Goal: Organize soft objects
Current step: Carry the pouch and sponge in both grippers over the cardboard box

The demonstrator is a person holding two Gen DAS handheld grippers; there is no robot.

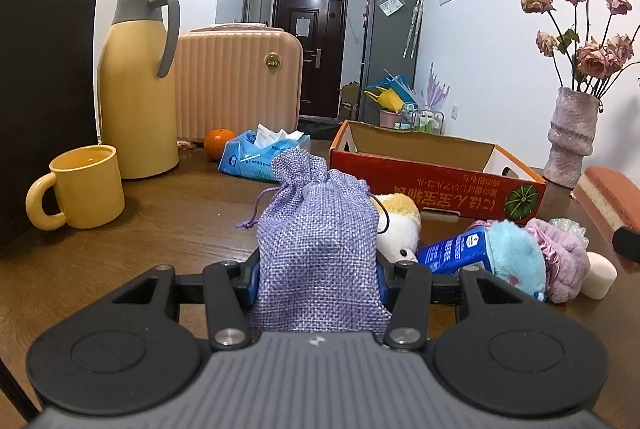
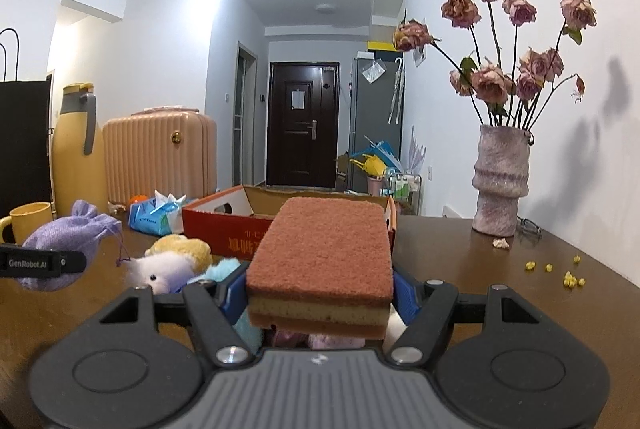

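My left gripper [image 1: 318, 283] is shut on a purple woven drawstring pouch [image 1: 316, 229], held above the brown table; the same pouch [image 2: 68, 241] and left gripper [image 2: 40, 263] show at the left of the right wrist view. My right gripper [image 2: 320, 293] is shut on a reddish sponge with a yellow middle layer [image 2: 324, 249], lifted in front of the open red cardboard box [image 2: 224, 225]. The sponge [image 1: 608, 197] appears at the right edge of the left view. On the table before the box [image 1: 420, 177] lie a white and yellow plush toy [image 1: 400, 229], a blue plush [image 1: 516, 253], a pink-lilac scrunchie [image 1: 564, 261] and a blue packet [image 1: 452, 249].
A yellow mug [image 1: 84, 185], yellow thermos jug [image 1: 138, 81] and black paper bag [image 1: 40, 89] stand at the left. A blue tissue pack [image 1: 260, 157] and an orange [image 1: 218, 143] lie behind. A vase of dried roses [image 2: 502, 181] stands at the right, with yellow crumbs [image 2: 568, 277] nearby.
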